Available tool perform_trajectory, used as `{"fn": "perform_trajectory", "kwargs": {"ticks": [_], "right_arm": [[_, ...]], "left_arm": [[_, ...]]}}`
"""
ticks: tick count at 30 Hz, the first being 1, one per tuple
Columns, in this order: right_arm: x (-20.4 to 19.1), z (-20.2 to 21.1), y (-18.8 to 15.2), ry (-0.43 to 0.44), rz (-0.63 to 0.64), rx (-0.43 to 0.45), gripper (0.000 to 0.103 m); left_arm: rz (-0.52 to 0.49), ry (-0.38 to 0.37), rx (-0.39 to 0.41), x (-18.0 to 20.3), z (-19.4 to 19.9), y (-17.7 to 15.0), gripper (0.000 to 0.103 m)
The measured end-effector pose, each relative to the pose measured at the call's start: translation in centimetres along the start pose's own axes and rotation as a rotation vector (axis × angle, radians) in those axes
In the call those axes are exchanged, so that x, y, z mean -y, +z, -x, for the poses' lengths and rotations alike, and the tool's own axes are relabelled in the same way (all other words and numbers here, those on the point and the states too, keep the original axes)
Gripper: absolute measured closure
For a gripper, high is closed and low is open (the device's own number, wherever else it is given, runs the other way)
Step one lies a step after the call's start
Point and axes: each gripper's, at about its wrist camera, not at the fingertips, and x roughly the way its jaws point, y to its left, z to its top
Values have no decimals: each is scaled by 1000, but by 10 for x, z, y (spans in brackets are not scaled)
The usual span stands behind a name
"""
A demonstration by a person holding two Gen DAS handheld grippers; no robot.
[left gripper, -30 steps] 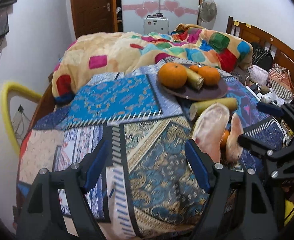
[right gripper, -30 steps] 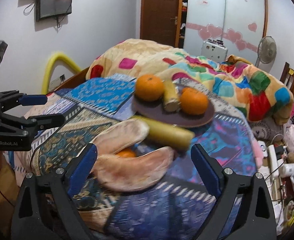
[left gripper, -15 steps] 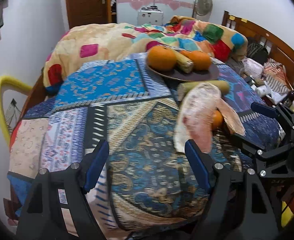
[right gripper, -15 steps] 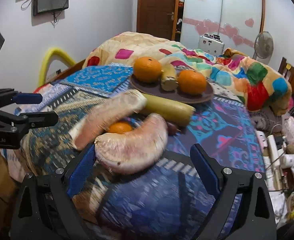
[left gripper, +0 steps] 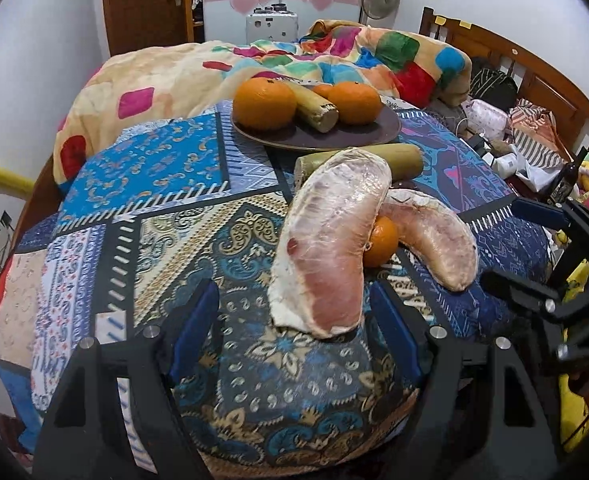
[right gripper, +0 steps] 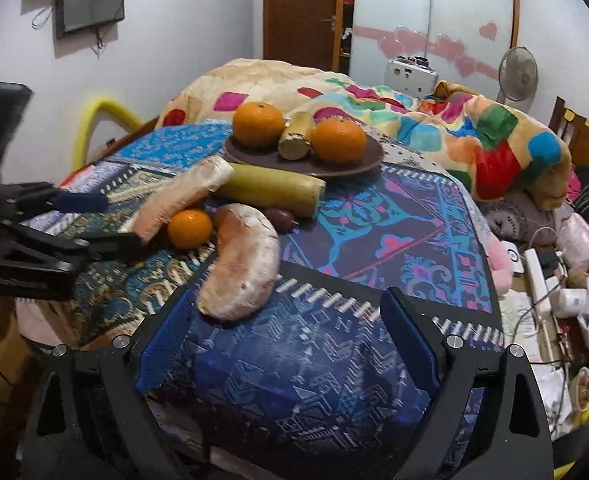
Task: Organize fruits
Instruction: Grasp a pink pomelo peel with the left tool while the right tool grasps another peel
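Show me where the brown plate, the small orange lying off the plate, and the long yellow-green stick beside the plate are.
brown plate [right gripper: 368,157], right wrist view, bare right rim.
small orange [right gripper: 189,228], right wrist view, middle of its front.
yellow-green stick [right gripper: 272,189], right wrist view, middle of its length.

Glossy film over the pomelo wedges; matt woven patterned cloth; smooth dark plate; dimpled orange peel.

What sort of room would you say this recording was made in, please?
Most likely a home bedroom: a wooden bed headboard and a colourful patchwork duvet lie behind the cloth-covered table, and a wardrobe with sliding doors bearing pink hearts stands by the wooden door.
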Motion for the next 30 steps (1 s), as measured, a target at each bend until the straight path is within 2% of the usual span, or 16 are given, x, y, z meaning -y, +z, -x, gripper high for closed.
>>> {"fn": "perform_trajectory", "kwargs": {"ticks": [4, 6, 7, 8, 12, 18, 22, 24, 30], "right_arm": [[-7, -14, 4, 27, 5, -5, 11], [-9, -23, 6, 42, 7, -18, 21], [-9, -28, 7, 59, 6, -30, 29], [-10, -32, 7, 74, 4, -42, 33], [-9, -43, 9, 85, 6, -48, 35], [-8, -46, 12, 88, 10, -36, 45], [-9, -47, 14, 89, 20, -25, 55], [-9, -47, 14, 92, 15, -21, 61], [-3, -42, 14, 106, -14, -16, 67]], "left_arm": [[-11, -11, -1, 3, -8, 6, 37], [-11, -18, -2, 3, -11, 9, 41], [-9, -31, 0, 2, -12, 10, 41], [-7, -43, 3, 2, -12, 12, 41], [-16, -55, 18, 3, -14, 19, 41], [-15, -65, 24, 0, -23, 30, 50], [0, -81, 21, -3, -27, 35, 51], [-3, -80, 23, -3, -27, 36, 51], [-20, -39, 33, 0, -24, 32, 53]]}}
